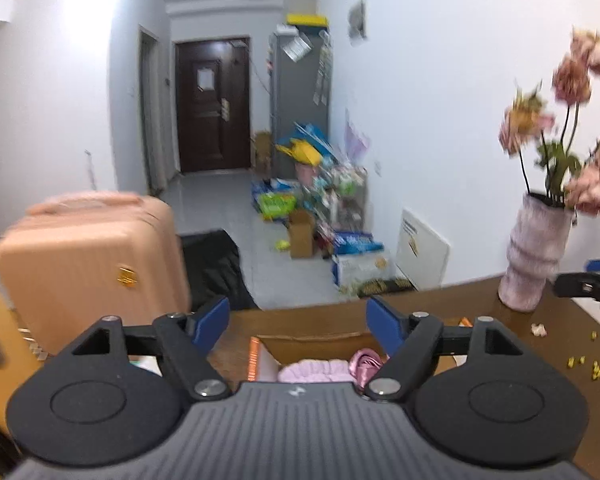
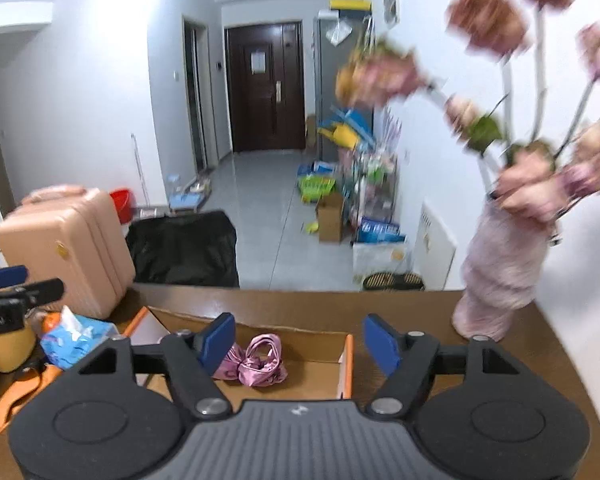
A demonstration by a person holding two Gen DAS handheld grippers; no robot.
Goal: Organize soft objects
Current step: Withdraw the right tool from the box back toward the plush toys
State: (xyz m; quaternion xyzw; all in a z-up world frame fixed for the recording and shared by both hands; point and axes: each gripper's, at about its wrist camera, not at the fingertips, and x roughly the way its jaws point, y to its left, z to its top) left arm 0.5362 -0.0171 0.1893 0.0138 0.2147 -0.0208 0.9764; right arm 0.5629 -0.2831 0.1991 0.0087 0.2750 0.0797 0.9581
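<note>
An open cardboard box (image 2: 320,376) sits on the brown table. A shiny pink satin scrunchie (image 2: 256,364) lies inside it. In the left wrist view the box (image 1: 312,338) also holds a fluffy pale pink soft item (image 1: 316,372) next to the satin scrunchie (image 1: 366,362). My left gripper (image 1: 298,322) is open and empty above the box. My right gripper (image 2: 298,340) is open and empty above the box, its left finger (image 2: 218,342) near the scrunchie.
A pink vase of flowers (image 2: 500,272) stands at the table's far right by the wall; it also shows in the left wrist view (image 1: 534,252). A blue tissue pack (image 2: 76,338), an orange cup (image 2: 6,346) and orange cloth (image 2: 16,396) lie left. A peach suitcase (image 1: 88,268) stands beyond the table.
</note>
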